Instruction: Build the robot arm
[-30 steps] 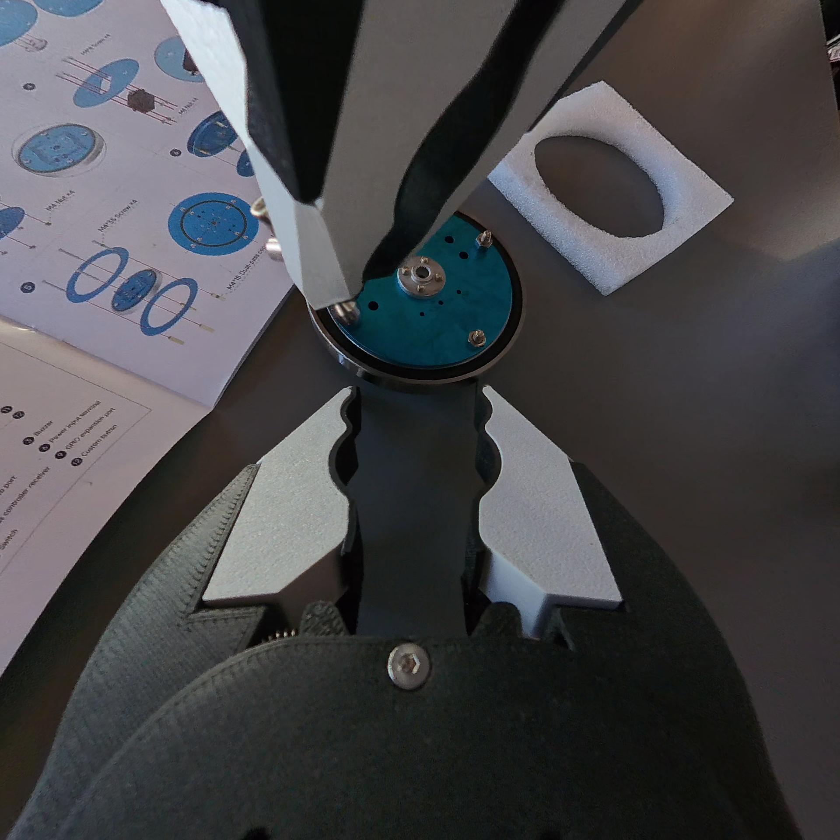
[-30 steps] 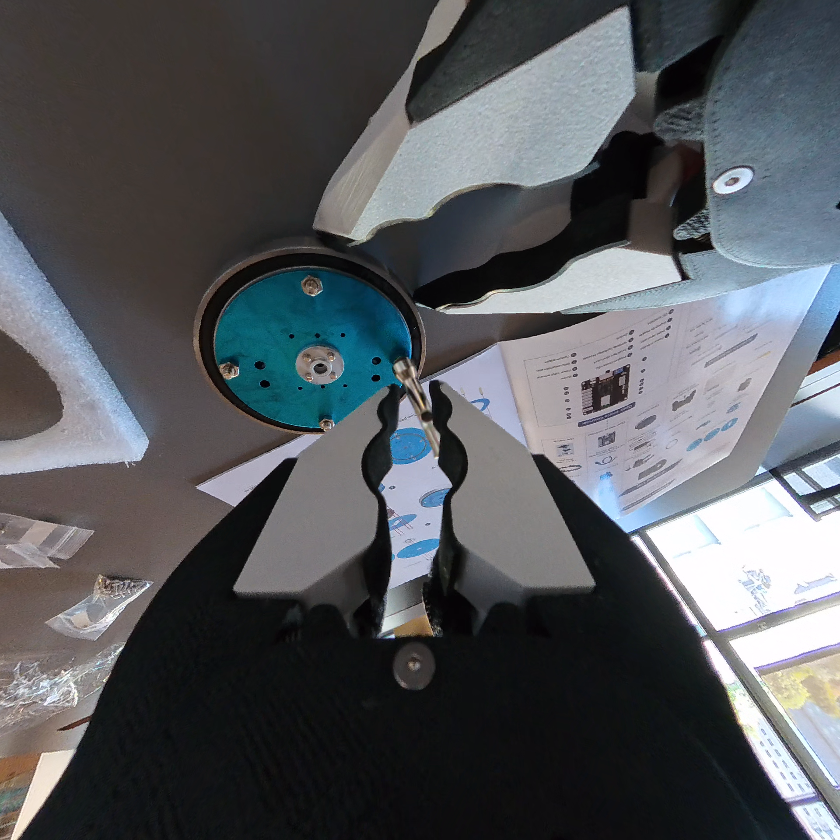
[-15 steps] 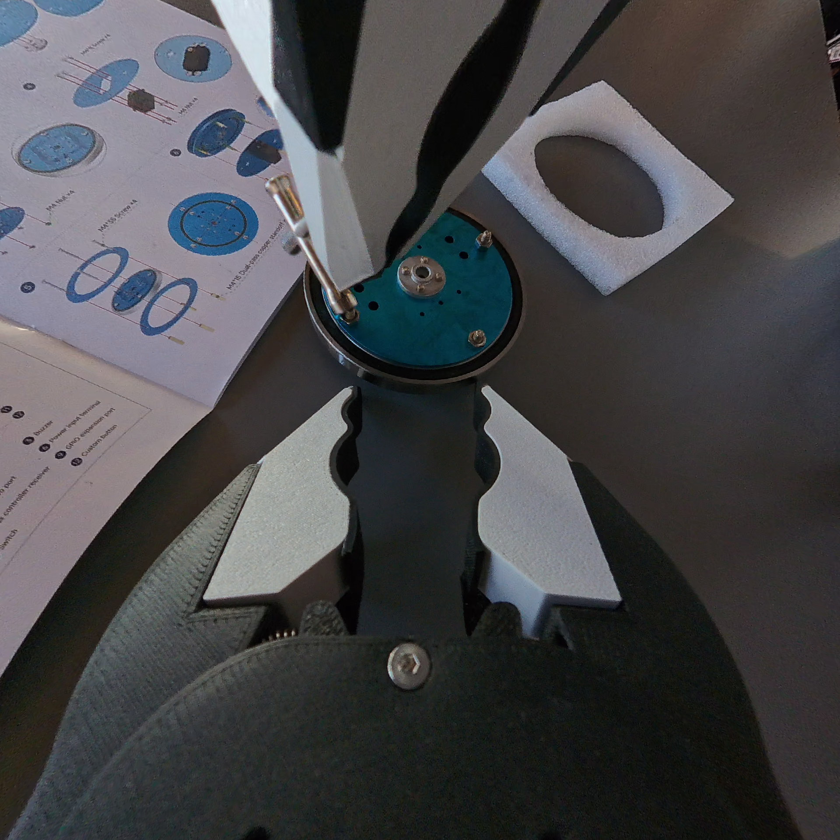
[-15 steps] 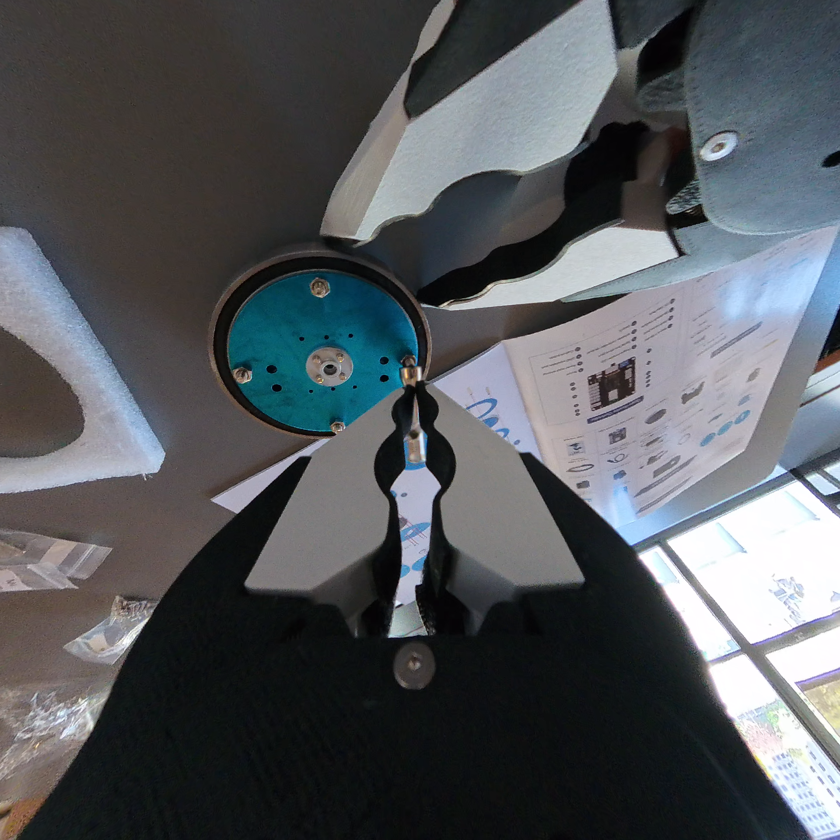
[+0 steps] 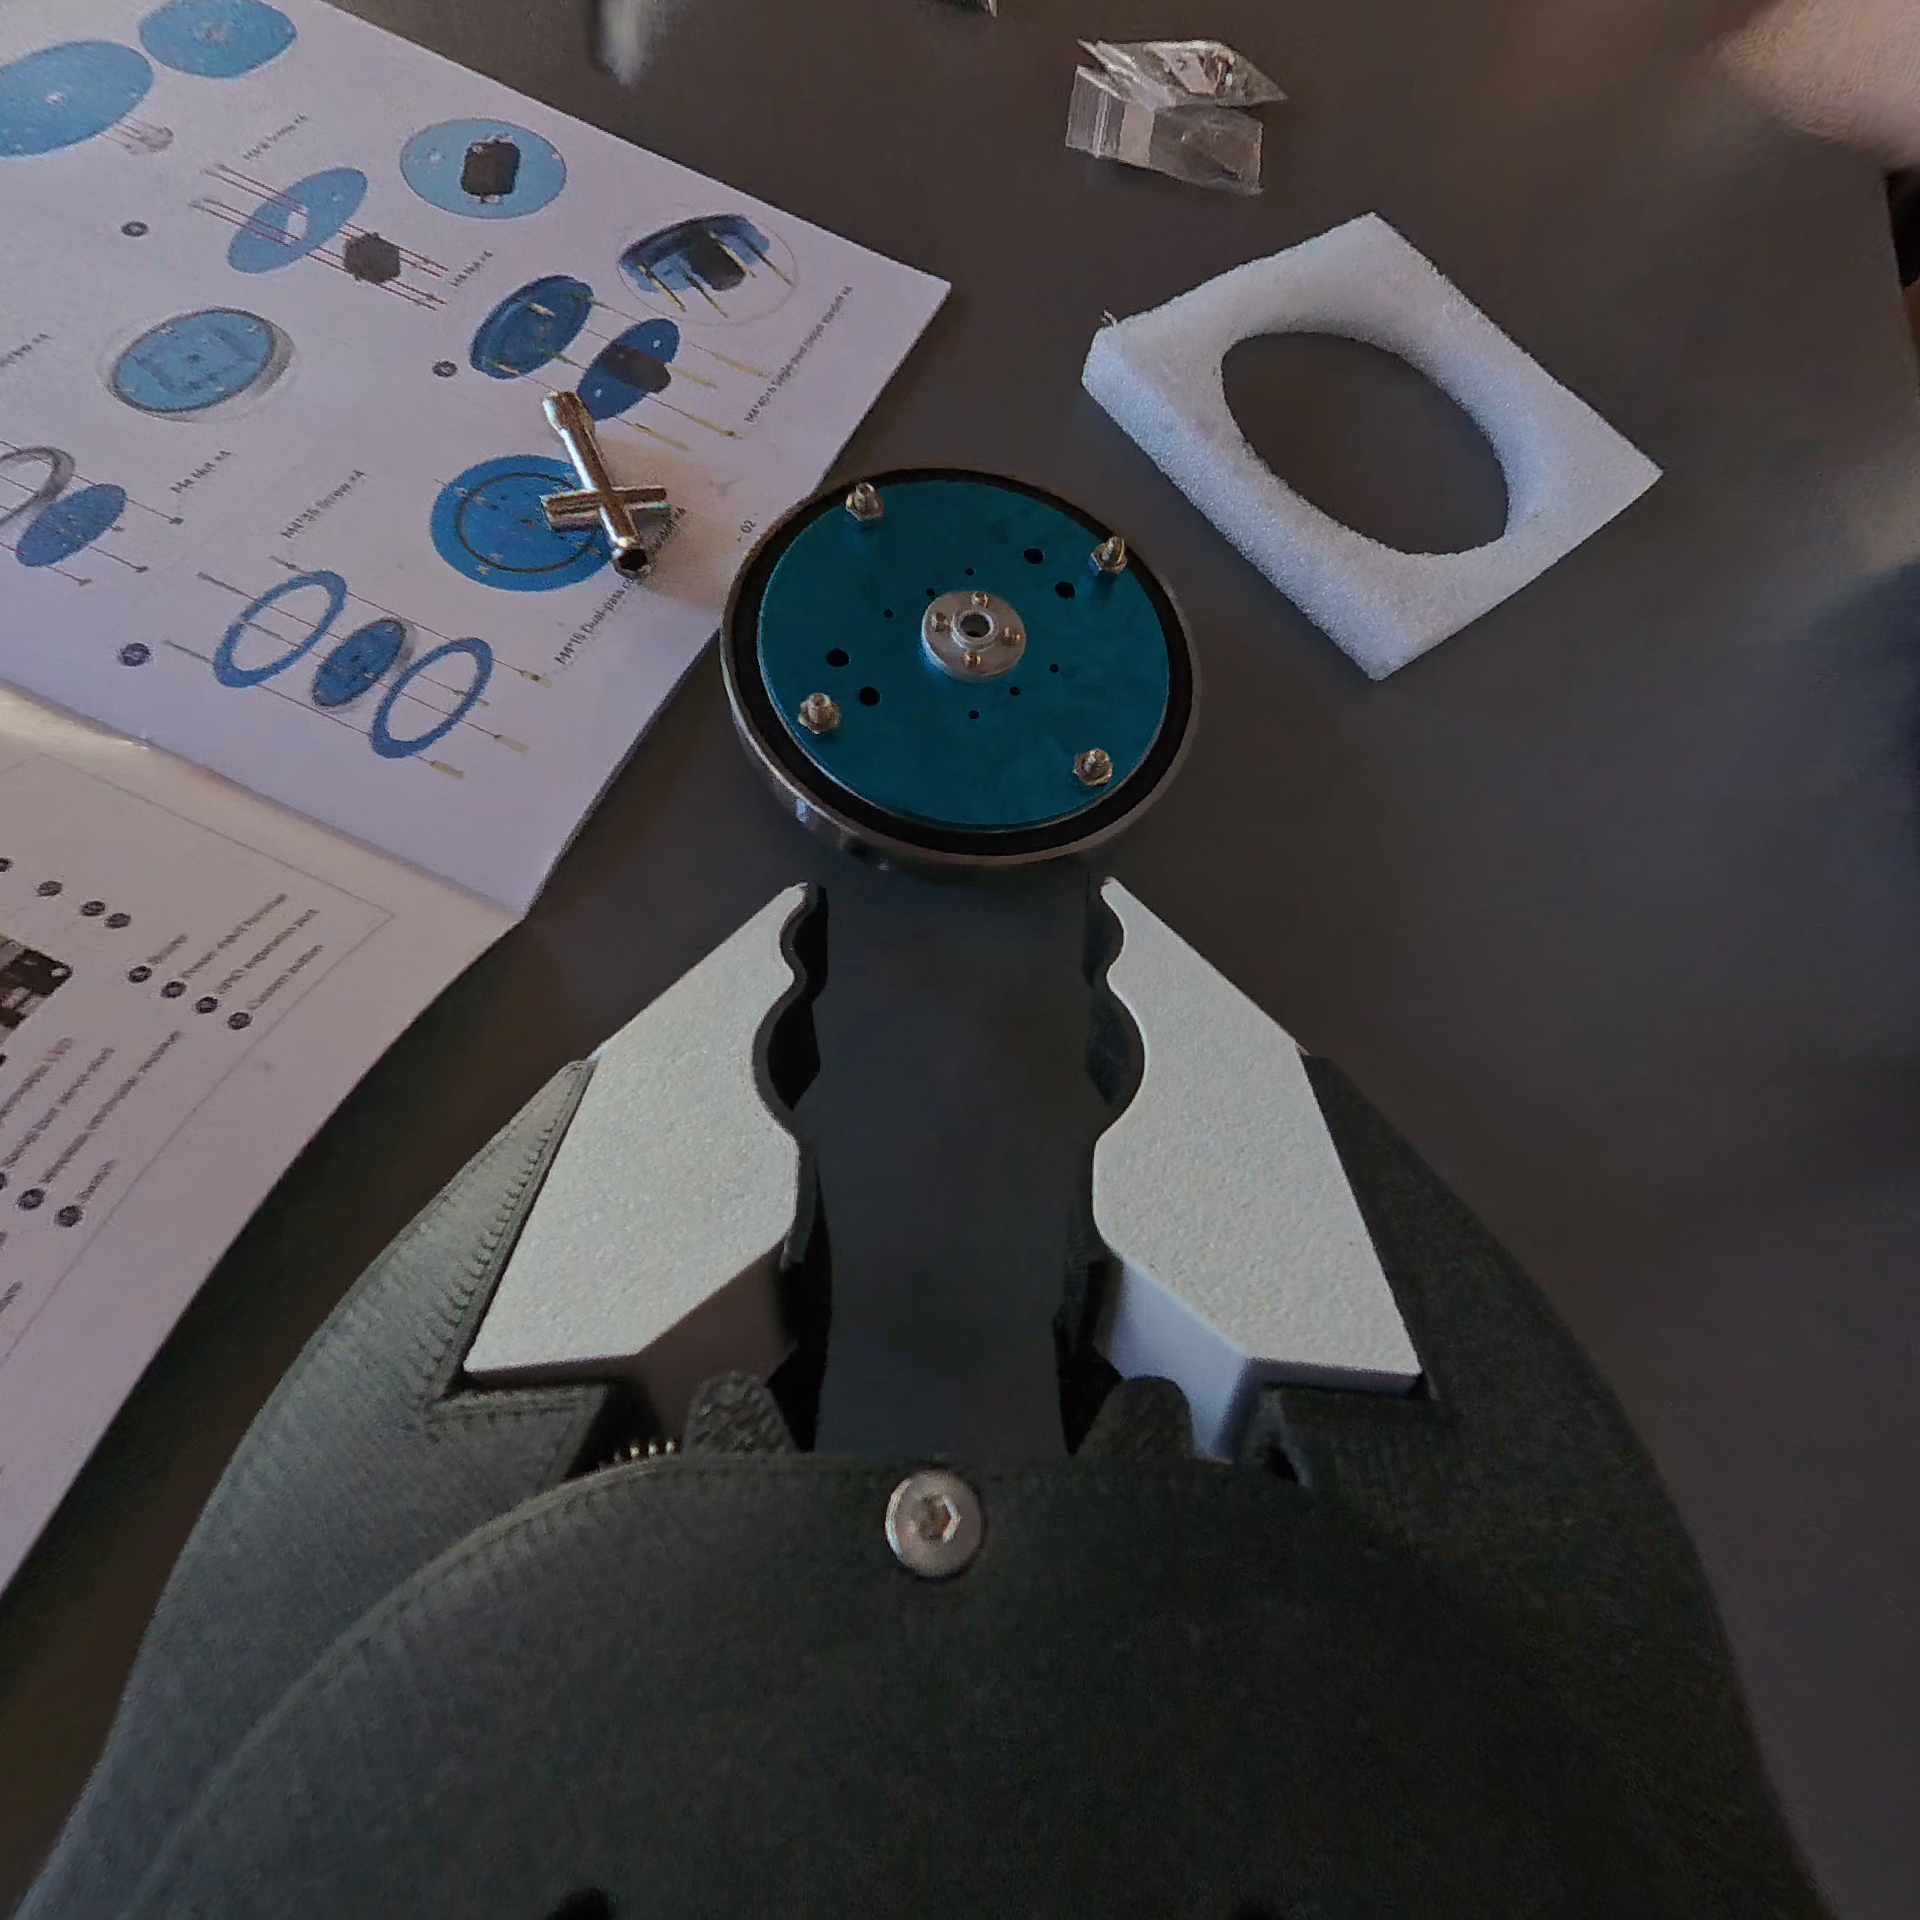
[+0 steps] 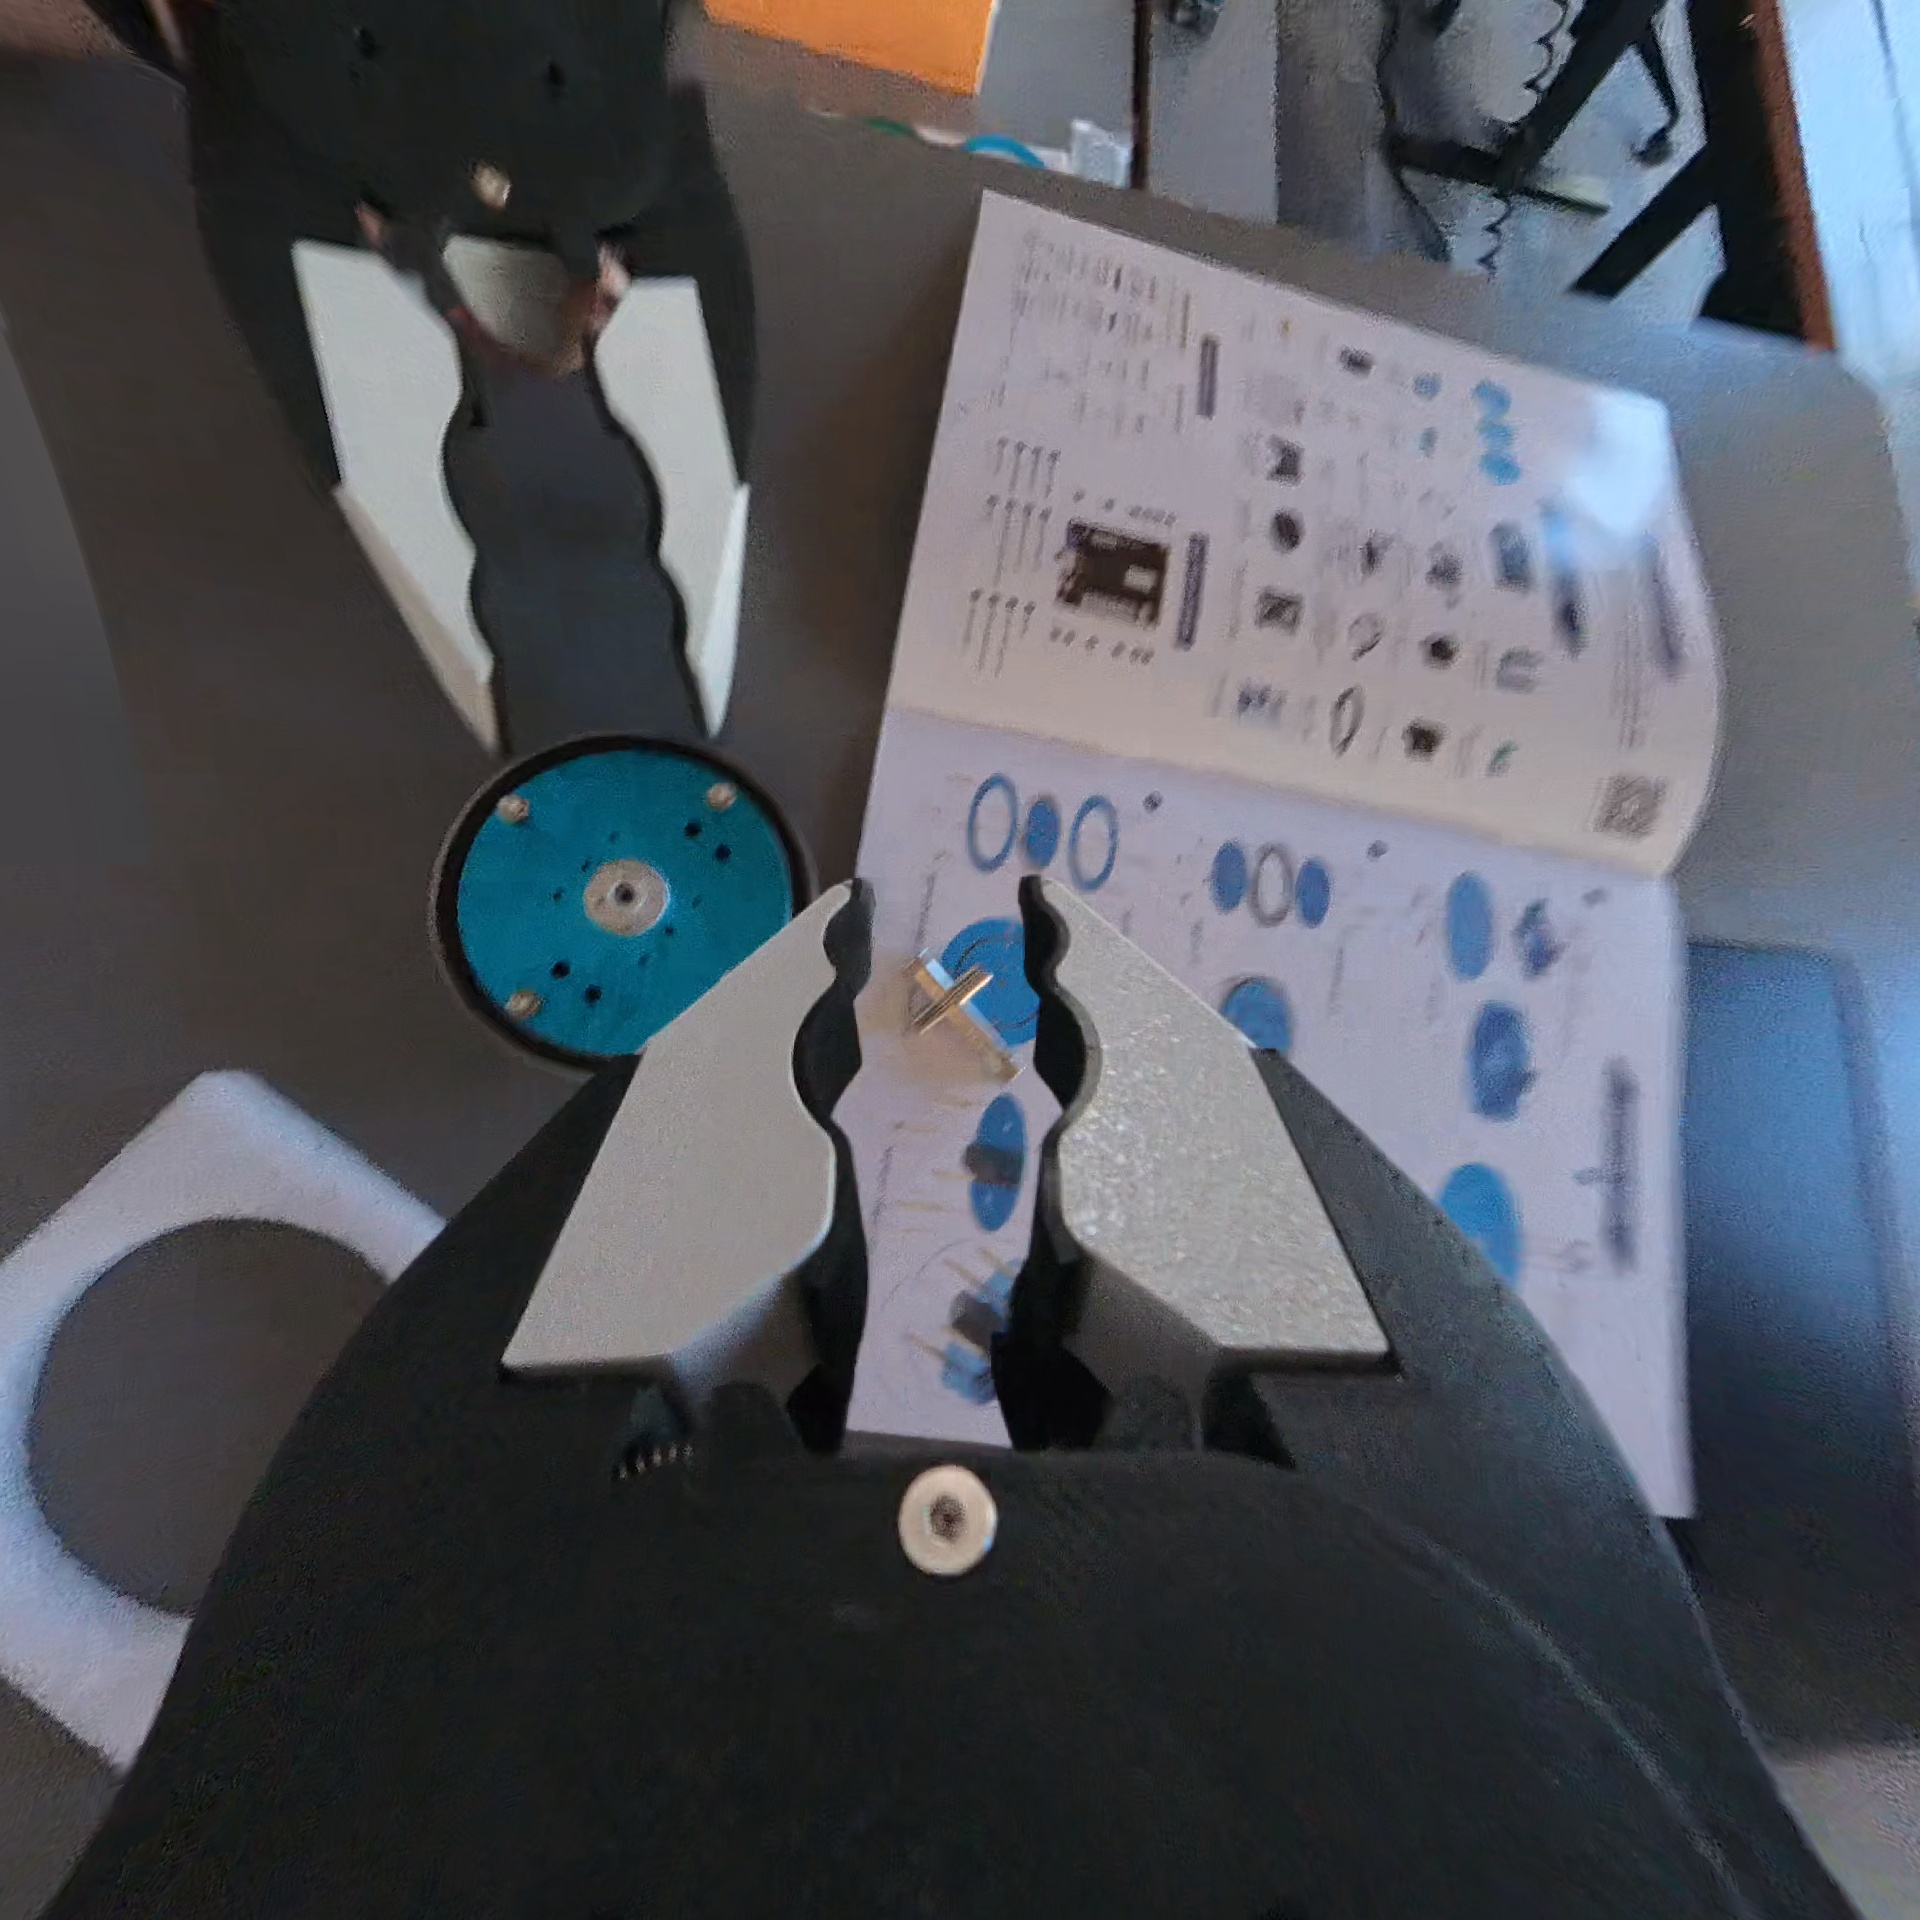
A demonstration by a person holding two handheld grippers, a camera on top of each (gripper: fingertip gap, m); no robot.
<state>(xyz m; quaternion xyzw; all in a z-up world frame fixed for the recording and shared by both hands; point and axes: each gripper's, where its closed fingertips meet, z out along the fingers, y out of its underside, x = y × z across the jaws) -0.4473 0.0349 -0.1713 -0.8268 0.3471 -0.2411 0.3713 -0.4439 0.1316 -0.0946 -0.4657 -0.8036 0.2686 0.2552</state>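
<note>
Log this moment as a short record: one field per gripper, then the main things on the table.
left gripper: jaws open, empty, tips just short of the blue disc
right gripper: jaws open, empty, above the cross wrench
blue disc: flat on the grey table, four nuts near its edge, silver hub in the middle
cross wrench: lying loose on the instruction sheet, beside the disc
foam square: white, oval hole, right of the disc in the left wrist view
plastic bags: far side, contents unclear

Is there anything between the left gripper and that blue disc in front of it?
Nothing visible. The left gripper is open, with only bare table before the blue disc. The cross wrench lies aside on the instruction sheet.
</note>
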